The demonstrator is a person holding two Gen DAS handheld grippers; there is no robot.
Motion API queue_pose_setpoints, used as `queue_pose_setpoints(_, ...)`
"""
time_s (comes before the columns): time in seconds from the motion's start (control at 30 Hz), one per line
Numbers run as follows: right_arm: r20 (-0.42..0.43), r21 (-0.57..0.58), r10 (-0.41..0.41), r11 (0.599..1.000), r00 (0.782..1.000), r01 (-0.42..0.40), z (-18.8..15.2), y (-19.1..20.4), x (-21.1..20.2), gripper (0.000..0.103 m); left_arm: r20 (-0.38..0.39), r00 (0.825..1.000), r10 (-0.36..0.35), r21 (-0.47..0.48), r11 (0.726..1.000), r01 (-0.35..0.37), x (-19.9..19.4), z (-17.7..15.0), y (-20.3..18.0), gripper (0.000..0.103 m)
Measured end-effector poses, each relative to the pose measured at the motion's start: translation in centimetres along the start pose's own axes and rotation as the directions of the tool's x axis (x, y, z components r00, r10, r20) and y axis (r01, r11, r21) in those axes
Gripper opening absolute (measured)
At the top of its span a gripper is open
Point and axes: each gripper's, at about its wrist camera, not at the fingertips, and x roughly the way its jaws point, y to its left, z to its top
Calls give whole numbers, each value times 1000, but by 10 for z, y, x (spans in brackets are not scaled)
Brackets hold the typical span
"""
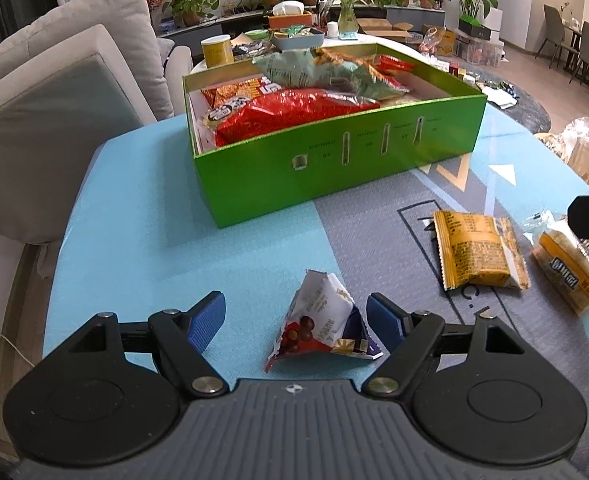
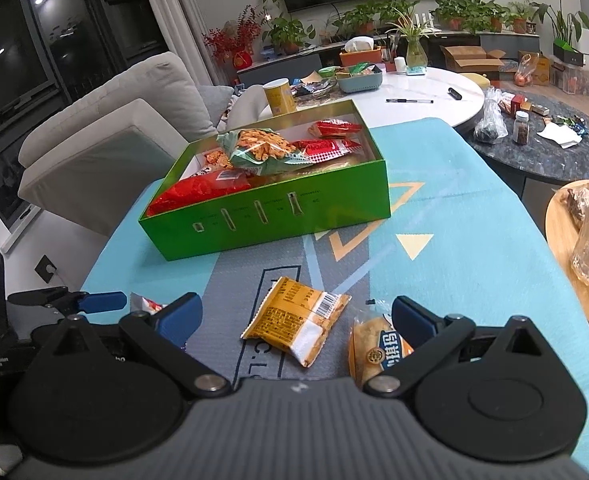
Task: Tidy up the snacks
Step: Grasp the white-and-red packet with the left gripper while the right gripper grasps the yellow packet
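A green box [image 1: 334, 172] [image 2: 278, 224] packed with snack bags stands at the back of the blue mat. A small white, red and purple chocolate packet [image 1: 322, 322] lies crumpled between the blue pads of my left gripper [image 1: 296, 320], which stands open without touching it. A yellow wrapped snack [image 1: 474, 254] [image 2: 296, 320] lies flat between the fingers of my open right gripper [image 2: 296, 314]. A bread bun in an orange and clear wrapper [image 1: 570, 268] [image 2: 374, 350] lies beside the right pad. The left gripper's fingers [image 2: 102, 302] show at the left in the right wrist view.
A grey sofa [image 1: 54, 92] runs along the left of the table. Behind the box is a round white table [image 2: 414, 96] with a yellow cup [image 2: 280, 98], a grey tray and a tissue box. A wooden side table [image 2: 574, 248] with clear plastic bags sits at the right.
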Motion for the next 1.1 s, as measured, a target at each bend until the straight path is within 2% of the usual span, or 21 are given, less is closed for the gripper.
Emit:
queue_pose_setpoints(0.1,-8,6,-3,1000,1000,3,0,-2,3,86,-11,1000,1,4,1000,-1,7,-1,0,74)
queue_pose_setpoints(0.17,-11,9,-5,1000,1000,5,0,-3,5,86,-23,1000,-14,-2,1000,14,10,-1,0,63)
queue_pose_setpoints(0.33,-22,1,-5,1000,1000,5,0,-5,10,86,-35,996,-79,-32,996,78,14,-1,4,46)
queue_pose_setpoints(0.43,-42,-41,-3,999,999,1,1,-2,16,86,-29,996,-80,-25,997,79,12,-2,4,44)
queue_pose_setpoints(0.53,-73,-159,-7,987,997,-4,1,5,24,86,-25,997,-78,-29,997,78,10,-1,6,43)
queue_pose_setpoints(0.67,-111,-370,-71,929,991,25,-4,17,37,86,-6,998,-67,-39,997,66,5,1,11,43)
queue_pose_setpoints(0.73,-136,-428,-93,904,986,26,-5,20,46,86,3,998,-65,-47,997,65,2,2,14,43)
queue_pose_setpoints(0.87,-176,-478,-106,878,979,9,-4,22,65,86,20,998,-62,-45,997,63,-4,5,16,43)
queue_pose_setpoints(1.1,-196,-452,-129,892,972,27,7,12,87,86,49,997,-51,-63,997,54,-12,10,19,43)
